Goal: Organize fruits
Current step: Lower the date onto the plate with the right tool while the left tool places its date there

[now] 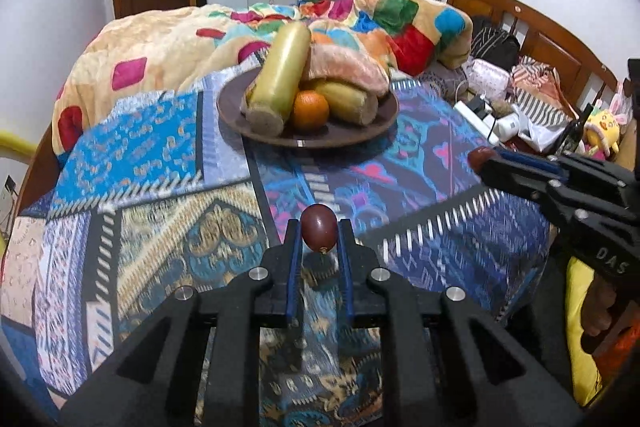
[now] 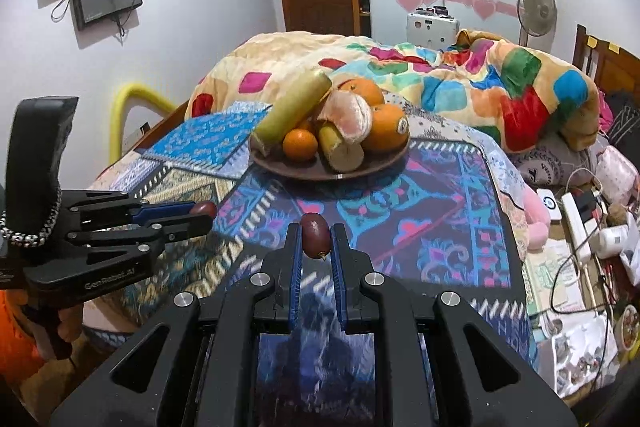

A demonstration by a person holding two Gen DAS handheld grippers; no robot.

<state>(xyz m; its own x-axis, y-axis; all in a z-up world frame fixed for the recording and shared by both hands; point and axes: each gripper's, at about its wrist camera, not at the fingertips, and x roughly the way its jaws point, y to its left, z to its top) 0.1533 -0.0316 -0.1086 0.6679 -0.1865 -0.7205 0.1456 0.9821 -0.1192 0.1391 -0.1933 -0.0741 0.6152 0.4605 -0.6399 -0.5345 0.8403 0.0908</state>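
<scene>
Fruits: two dark red oval ones, one pinched in each hand-held gripper, above the patterned cloth.
Left hand-held gripper [image 1: 319,234]: closed on a dark red fruit [image 1: 319,228]; "GenRobot.AI" reads on its side in the right wrist view.
Right hand-held gripper [image 2: 316,235]: closed on the other dark red fruit [image 2: 315,235]; "DAS" reads on its body in the left wrist view.
Brown plate [image 2: 296,169]: at 12 o'clock from both grippers, on the cloth.
Plate count: three oranges [image 2: 384,127], two yellow-green cut stalks [image 2: 294,109], one peeled citrus [image 2: 347,117].
Sticker: on one orange, unreadable.
</scene>
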